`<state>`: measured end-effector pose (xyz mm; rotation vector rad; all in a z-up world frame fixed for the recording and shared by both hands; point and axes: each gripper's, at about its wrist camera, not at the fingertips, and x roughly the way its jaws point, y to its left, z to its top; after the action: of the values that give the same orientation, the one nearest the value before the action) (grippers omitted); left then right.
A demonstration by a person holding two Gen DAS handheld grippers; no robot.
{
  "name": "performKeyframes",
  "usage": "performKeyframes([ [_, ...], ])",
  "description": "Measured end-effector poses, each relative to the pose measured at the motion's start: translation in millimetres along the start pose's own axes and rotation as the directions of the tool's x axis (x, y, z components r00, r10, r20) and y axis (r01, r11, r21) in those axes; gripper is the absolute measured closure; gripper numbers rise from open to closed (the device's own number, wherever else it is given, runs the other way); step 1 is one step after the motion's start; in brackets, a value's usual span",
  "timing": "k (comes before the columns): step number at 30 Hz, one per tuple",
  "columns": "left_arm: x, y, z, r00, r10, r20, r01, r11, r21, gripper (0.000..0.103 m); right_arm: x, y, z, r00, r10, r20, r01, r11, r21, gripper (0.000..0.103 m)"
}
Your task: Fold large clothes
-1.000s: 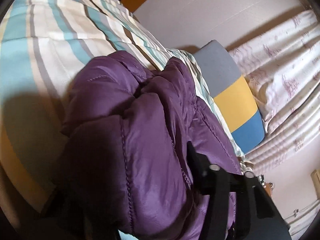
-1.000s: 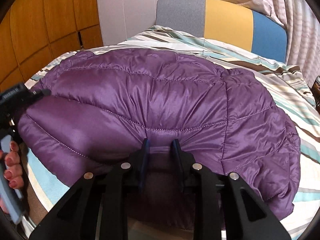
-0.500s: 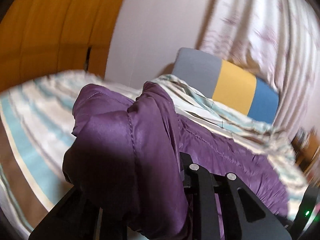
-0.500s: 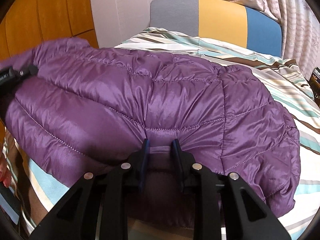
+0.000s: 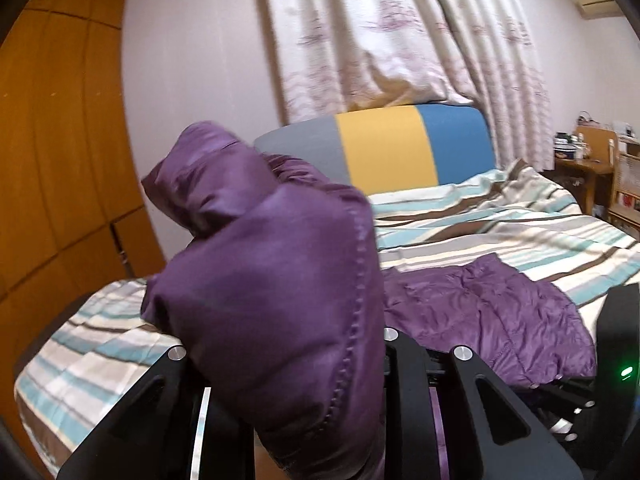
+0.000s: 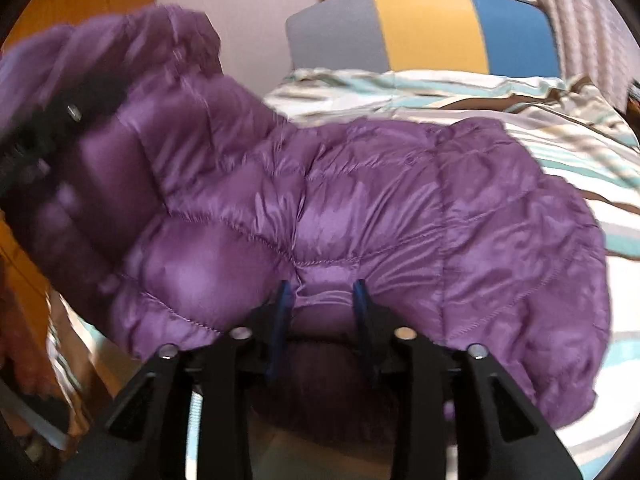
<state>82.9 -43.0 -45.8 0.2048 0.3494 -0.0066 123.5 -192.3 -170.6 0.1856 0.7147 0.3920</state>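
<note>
Moved since earlier: purple puffer jacket, which lay spread flat across the striped bed, has had its left end lifted clear of the covers and carried up and inward; that end now stands as a bunched hump high in the left wrist view, in front of the headboard.
Meaning for the task: judged from this, the first fold is under way, with the left part being brought over toward the rest; it is not yet laid down.
Jacket, place: right part lies on the bed near its front edge and toward the middle; left part hangs in the air above the bed's left side.
Left claw: narrow, clamped on the raised wad of jacket, which swells out above the jaws and hides the fingertips; its jaws have been closing onto the cloth.
Right claw: its jaws have just been opening; they stand part-way apart with the jacket's near hem between the blue pads. Whether the pads press the cloth cannot be told, though the hem puckers there.
Next, as a judgement: the slippery, puffy fabric may spring back, so the lifted part needs laying flat and pressing.
Around: curtain behind the headboard, wooden wardrobe beyond the bed's left side.
</note>
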Motion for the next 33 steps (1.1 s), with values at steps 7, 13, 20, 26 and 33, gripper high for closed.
performKeyframes([
  [7,1,-26,6,0.998,-0.068,0.009,0.068,0.997,0.032,0.081,-47,-37,7,0.958,-0.266,0.105,0.262,0.964,0.051,0.051],
  [13,4,-54,12,0.99,-0.137,0.019,0.136,0.988,0.071,0.081,-72,-80,4,0.831,-0.542,0.121,0.535,0.84,0.086,0.033],
  [20,9,-86,10,0.978,-0.21,-0.003,0.209,0.971,0.117,0.081,-85,-127,-4,0.753,-0.654,0.073,0.638,0.752,0.166,0.033],
  [26,15,-109,5,0.966,-0.255,-0.039,0.258,0.955,0.147,0.081,-91,-139,-10,0.749,-0.659,0.059,0.637,0.742,0.209,0.032],
  [33,20,-146,-11,0.944,-0.312,-0.105,0.328,0.92,0.215,0.081,-96,-149,-12,0.736,-0.675,0.042,0.648,0.722,0.241,0.031],
])
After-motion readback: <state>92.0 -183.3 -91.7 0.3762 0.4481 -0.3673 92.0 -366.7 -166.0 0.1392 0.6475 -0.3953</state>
